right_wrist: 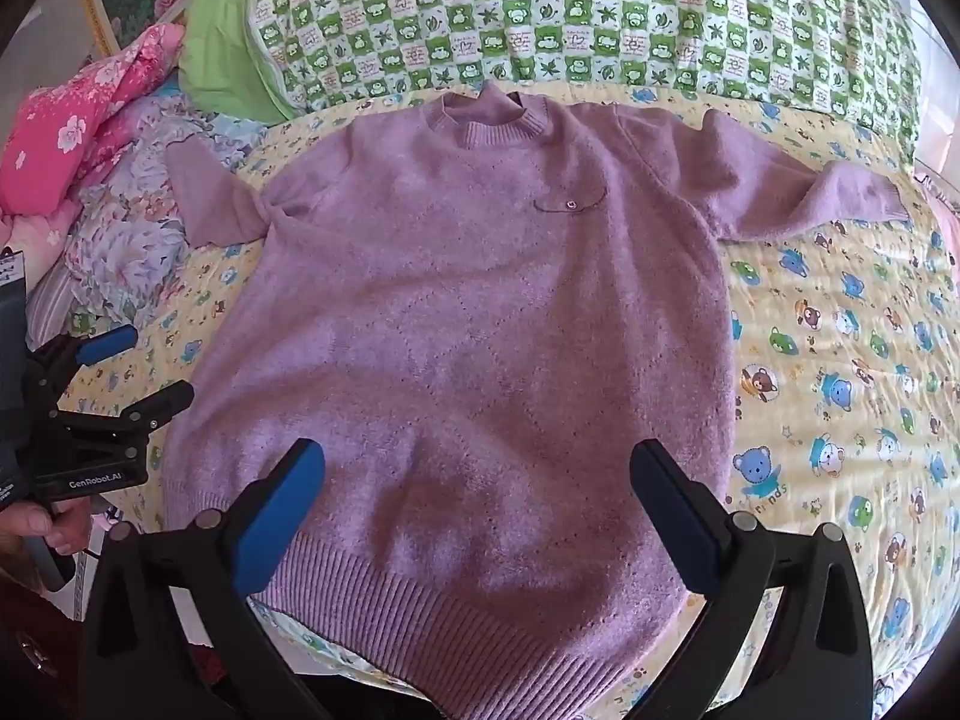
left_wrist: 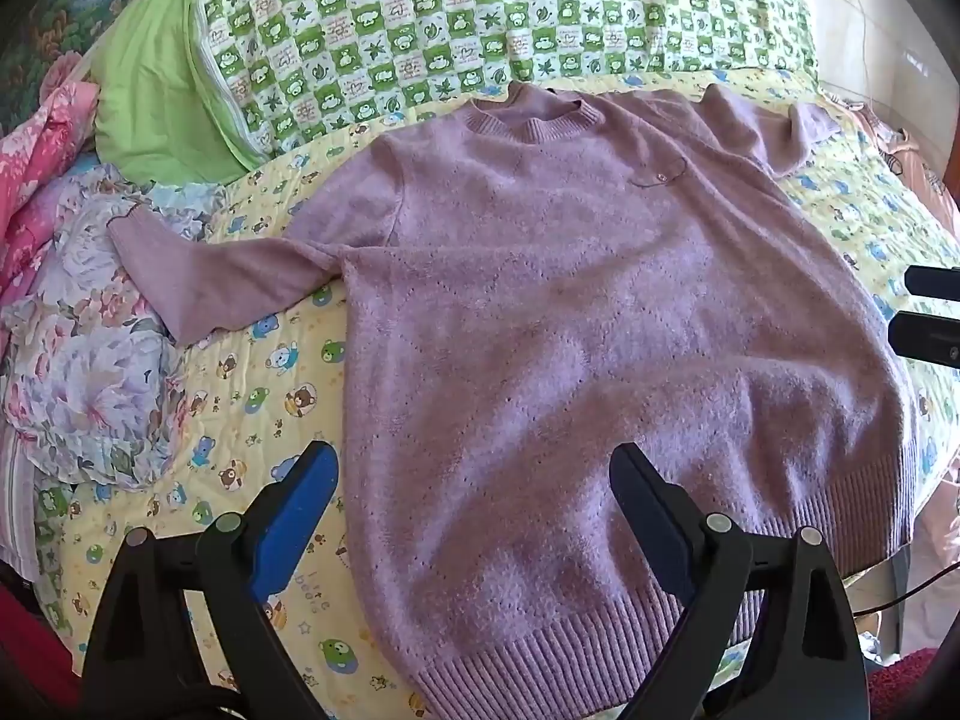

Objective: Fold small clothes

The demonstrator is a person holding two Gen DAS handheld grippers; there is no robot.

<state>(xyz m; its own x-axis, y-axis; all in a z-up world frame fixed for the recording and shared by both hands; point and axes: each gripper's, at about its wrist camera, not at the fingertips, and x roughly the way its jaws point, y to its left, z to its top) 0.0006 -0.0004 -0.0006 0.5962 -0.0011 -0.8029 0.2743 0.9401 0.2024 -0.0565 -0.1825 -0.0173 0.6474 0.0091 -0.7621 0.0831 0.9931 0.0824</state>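
Note:
A mauve knitted sweater [left_wrist: 570, 312] [right_wrist: 468, 312] lies flat and face up on a bed, collar far, ribbed hem near, both sleeves spread sideways. My left gripper [left_wrist: 474, 468] hovers open above the hem's left part, its blue-padded fingers [left_wrist: 300, 516] wide apart with nothing between them. My right gripper [right_wrist: 477, 468] stands open over the middle of the hem, also empty. In the right wrist view the left gripper [right_wrist: 138, 366] shows at the left edge beside the sweater, held by a hand [right_wrist: 36, 528]. The right gripper's fingertips [left_wrist: 924, 324] peek in at the right edge of the left wrist view.
The sweater rests on a yellow quilt with cartoon bears [right_wrist: 840, 390]. A green checked quilt [left_wrist: 480, 30] is bunched behind the collar. Floral and pink bedding [left_wrist: 90, 330] is piled at the left, under the left sleeve's cuff. The bed's near edge runs just below the hem.

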